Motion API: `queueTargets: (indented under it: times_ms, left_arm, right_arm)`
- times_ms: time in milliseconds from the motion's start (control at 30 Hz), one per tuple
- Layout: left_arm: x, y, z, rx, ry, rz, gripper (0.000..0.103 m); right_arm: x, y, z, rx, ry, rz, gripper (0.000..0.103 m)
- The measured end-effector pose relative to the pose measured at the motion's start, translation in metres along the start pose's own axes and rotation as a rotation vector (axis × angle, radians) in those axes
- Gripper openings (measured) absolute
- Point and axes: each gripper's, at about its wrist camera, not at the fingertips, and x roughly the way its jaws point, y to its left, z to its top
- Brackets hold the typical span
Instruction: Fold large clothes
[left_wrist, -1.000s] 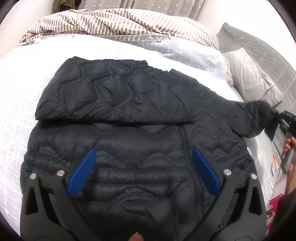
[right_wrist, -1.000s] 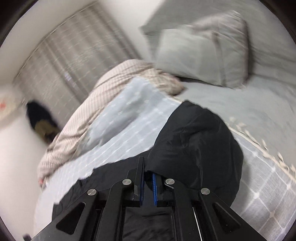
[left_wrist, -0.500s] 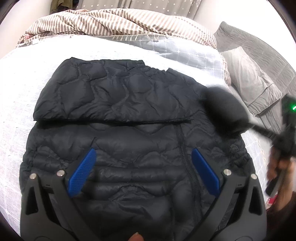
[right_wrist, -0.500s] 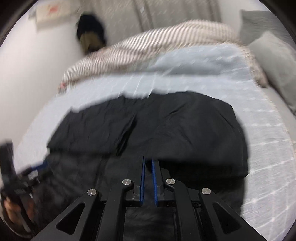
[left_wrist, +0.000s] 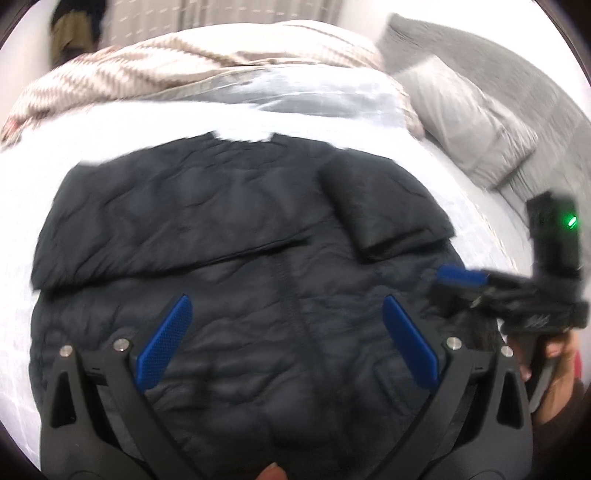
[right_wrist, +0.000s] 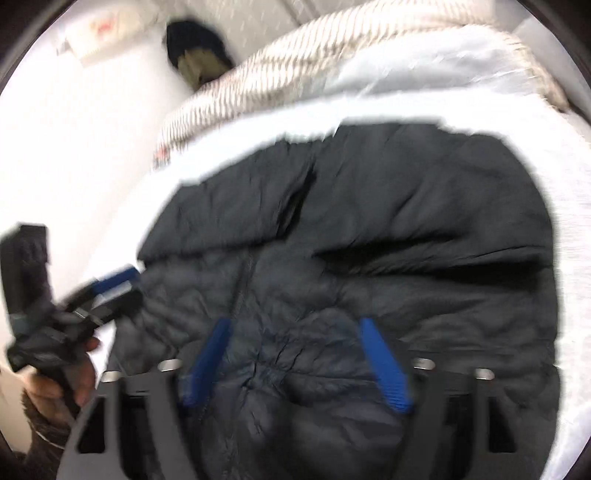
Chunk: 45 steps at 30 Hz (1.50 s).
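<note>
A bed fills both views, spread with a pale sheet (left_wrist: 22, 206), a striped duvet (left_wrist: 177, 66) bunched at its far end and grey pillows (left_wrist: 465, 122) off to the right in the left wrist view. On the sheet lies the black quilted jacket (left_wrist: 236, 295), front up with its zip running down the middle; its puffy, wavy-stitched fabric is creased and soft-edged in the blur. Both sleeves now lie folded in across the chest: the left sleeve (left_wrist: 155, 221) makes a broad band over the upper body, and the right sleeve (left_wrist: 384, 210) rests as a shorter flap beside it, so the sleeve stage looks done. What is left, by my reckoning, is folding the body itself, hem toward collar, and tidying the bundle. The right gripper (right_wrist: 295, 362) has just been opening and its jaws stand spread above the lower front with nothing between them. The left gripper (left_wrist: 288, 343) hangs over the same region, jaws spread wide and gripping nothing. A hand (left_wrist: 554, 369) shows at the edge, on the right gripper's handle.
</note>
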Motion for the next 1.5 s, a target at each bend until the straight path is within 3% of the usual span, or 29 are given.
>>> queueTargets:
  times_ms: [167, 333, 433, 567, 667, 733, 800, 833, 900, 1033, 1100, 1167, 1200, 1233, 1367, 1500]
  left_arm:
    - [0.029, -0.060, 0.016, 0.199, 0.019, 0.049, 0.102]
    - [0.068, -0.118, 0.028, 0.424, 0.006, 0.126, 0.103]
    - [0.090, -0.135, 0.037, 0.480, 0.012, 0.160, 0.103]
    - [0.122, -0.139, 0.048, 0.471, 0.050, 0.173, 0.101]
    - [0.149, -0.131, 0.050, 0.428, 0.119, 0.202, 0.086]
    - [0.156, -0.122, 0.051, 0.381, 0.141, 0.193, 0.045]
    - [0.150, -0.110, 0.054, 0.314, 0.114, 0.162, 0.025]
    - [0.141, -0.103, 0.054, 0.266, 0.088, 0.111, 0.017]
    - [0.125, -0.091, 0.055, 0.180, 0.056, 0.035, 0.015]
    - [0.093, -0.057, 0.050, 0.016, 0.008, -0.073, 0.015]
    - [0.087, -0.037, 0.046, -0.056, 0.029, -0.115, 0.021]
    - [0.087, -0.019, 0.039, -0.091, 0.079, -0.140, 0.044]
    - [0.085, -0.012, 0.035, -0.092, 0.088, -0.149, 0.065]
    - [0.082, -0.006, 0.033, -0.087, 0.081, -0.149, 0.077]
    - [0.066, 0.013, 0.025, -0.080, 0.018, -0.170, 0.087]
    - [0.078, 0.039, 0.033, -0.206, 0.030, -0.272, 0.087]
  right_arm:
    - [-0.046, -0.053, 0.008, 0.191, -0.141, 0.054, 0.080]
    - [-0.066, -0.118, 0.003, 0.423, -0.197, 0.042, 0.080]
    - [-0.071, -0.134, -0.003, 0.460, -0.204, 0.049, 0.080]
    - [-0.071, -0.134, -0.001, 0.447, -0.196, 0.009, 0.080]
    - [-0.068, -0.134, 0.001, 0.446, -0.191, 0.018, 0.080]
    - [-0.065, -0.134, 0.000, 0.435, -0.181, 0.012, 0.080]
    - [-0.062, -0.133, -0.001, 0.426, -0.171, -0.006, 0.080]
    - [-0.061, -0.133, -0.002, 0.425, -0.167, -0.014, 0.080]
    - [-0.059, -0.135, -0.003, 0.426, -0.163, -0.019, 0.080]
    - [-0.056, -0.134, -0.004, 0.431, -0.161, -0.025, 0.080]
    - [-0.055, -0.133, -0.004, 0.426, -0.158, -0.033, 0.080]
    - [-0.053, -0.131, -0.004, 0.415, -0.155, -0.057, 0.080]
    - [-0.052, -0.130, -0.004, 0.409, -0.154, -0.075, 0.080]
    - [-0.052, -0.130, -0.003, 0.406, -0.153, -0.089, 0.080]
    - [-0.054, -0.139, -0.005, 0.416, -0.167, -0.154, 0.080]
    - [-0.057, -0.157, -0.011, 0.473, -0.174, -0.203, 0.080]
